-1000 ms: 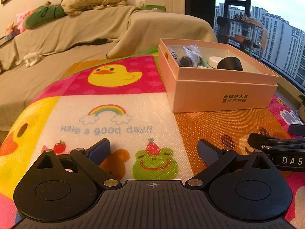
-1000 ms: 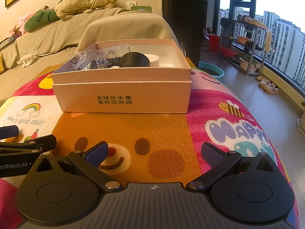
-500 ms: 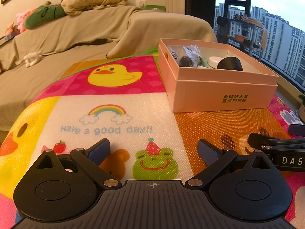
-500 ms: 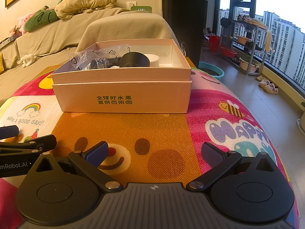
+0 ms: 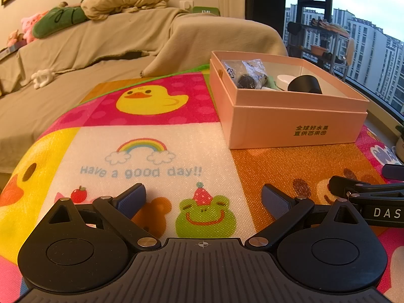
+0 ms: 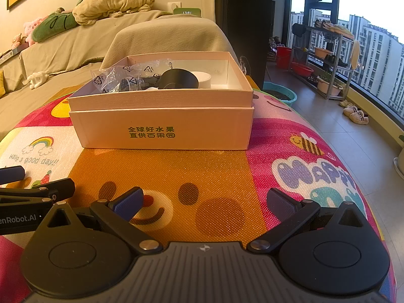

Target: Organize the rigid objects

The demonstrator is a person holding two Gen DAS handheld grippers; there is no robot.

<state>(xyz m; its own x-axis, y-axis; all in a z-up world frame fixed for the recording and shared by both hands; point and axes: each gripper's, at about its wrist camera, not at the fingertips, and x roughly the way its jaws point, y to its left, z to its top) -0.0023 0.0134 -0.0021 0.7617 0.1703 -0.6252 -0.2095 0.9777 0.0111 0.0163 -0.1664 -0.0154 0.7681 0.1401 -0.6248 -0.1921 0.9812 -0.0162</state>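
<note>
Both our grippers gape empty on the mat [image 6: 207,171]; the box [image 6: 161,126] sits straight ahead of the right gripper [image 6: 204,200], right of the left gripper [image 5: 203,198].

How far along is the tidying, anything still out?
Looks done: the clear bag, black round object and white round object sit inside the pink box. In hand: nothing; left hand-held gripper and right hand-held gripper are open. Left: no loose items visible on the mat.
</note>
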